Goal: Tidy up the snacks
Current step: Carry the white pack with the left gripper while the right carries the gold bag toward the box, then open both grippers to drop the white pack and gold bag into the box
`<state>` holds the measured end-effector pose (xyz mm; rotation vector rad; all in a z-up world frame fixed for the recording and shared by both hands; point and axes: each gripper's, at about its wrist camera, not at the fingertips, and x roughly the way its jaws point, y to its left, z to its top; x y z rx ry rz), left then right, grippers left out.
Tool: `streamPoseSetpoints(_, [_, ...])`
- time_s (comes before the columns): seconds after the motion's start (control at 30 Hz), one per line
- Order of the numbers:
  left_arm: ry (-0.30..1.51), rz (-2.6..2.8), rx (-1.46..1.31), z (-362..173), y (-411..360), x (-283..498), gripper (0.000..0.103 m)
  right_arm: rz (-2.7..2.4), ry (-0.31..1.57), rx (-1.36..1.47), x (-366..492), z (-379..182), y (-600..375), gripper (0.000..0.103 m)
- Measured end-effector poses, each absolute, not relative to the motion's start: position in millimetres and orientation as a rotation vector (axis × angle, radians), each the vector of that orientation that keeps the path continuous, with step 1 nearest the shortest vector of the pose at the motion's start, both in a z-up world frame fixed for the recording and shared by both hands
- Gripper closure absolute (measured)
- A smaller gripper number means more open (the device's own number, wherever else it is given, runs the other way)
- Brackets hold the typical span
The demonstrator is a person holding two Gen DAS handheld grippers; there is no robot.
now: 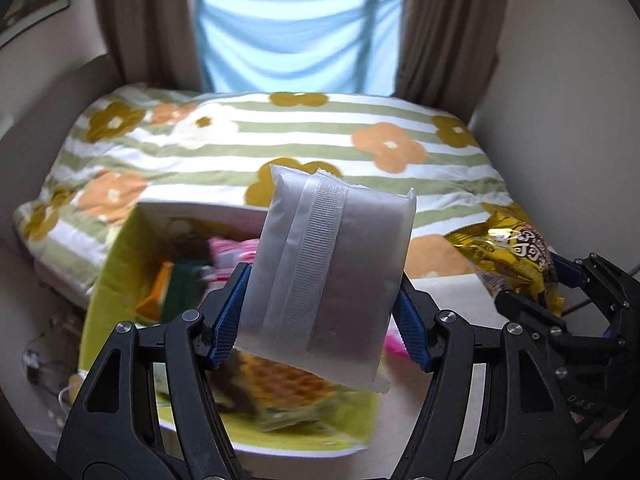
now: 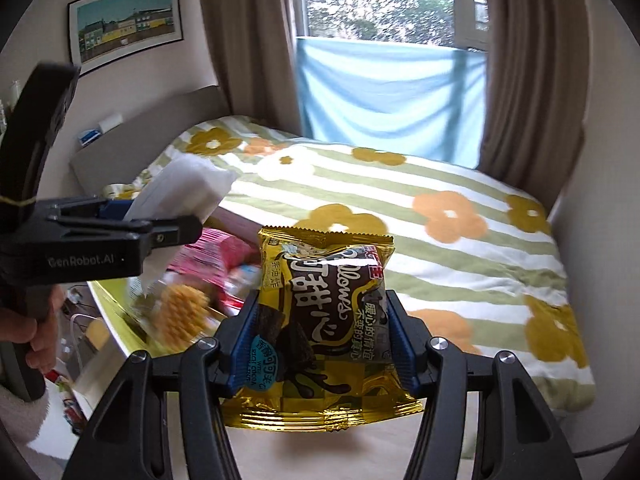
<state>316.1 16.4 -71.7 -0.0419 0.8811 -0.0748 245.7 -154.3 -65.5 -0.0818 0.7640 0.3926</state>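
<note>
My left gripper (image 1: 320,312) is shut on a silver-white snack packet (image 1: 332,272), seam side toward the camera, and holds it above a yellow-green box (image 1: 100,292). The box holds several snacks, among them a waffle pack (image 1: 288,384) and pink packs (image 1: 232,256). My right gripper (image 2: 320,340) is shut on a gold chocolate snack bag (image 2: 324,320) and holds it upright in the air over the table edge. The left gripper (image 2: 132,224) with its white packet (image 2: 188,188) shows at left in the right wrist view, over the box (image 2: 116,320). The gold bag (image 1: 516,256) shows at right in the left wrist view.
A bed with a green-striped flower blanket (image 1: 320,140) lies behind the box. A beige tabletop (image 1: 452,296) lies under the grippers. Brown curtains (image 2: 248,40), a window with blue cloth (image 2: 384,92) and a framed picture (image 2: 124,24) are at the back.
</note>
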Motion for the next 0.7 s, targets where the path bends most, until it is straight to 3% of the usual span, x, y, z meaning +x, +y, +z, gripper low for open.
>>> streamPoseSetpoints(0.3, [1.005, 0.032, -0.12, -128.3, 135.2, 329.5, 0.039, 0.4, 0.837, -0.05, 268.1, -86.6, -75.1, 0.049])
streamPoseSetpoints(0.57, [1.066, -0.033, -0.147, -160.2, 165.6, 342.0, 0.043, 0.35, 0.887, -0.047, 279.0, -99.6, -36.1, 0.049])
streamPoseSetpoints(0.7, [1.096, -0.082, -0.199, -170.2, 178.1, 341.7, 0.039, 0.331, 0.901, -0.038, 277.6, -102.8, -21.2, 0.049])
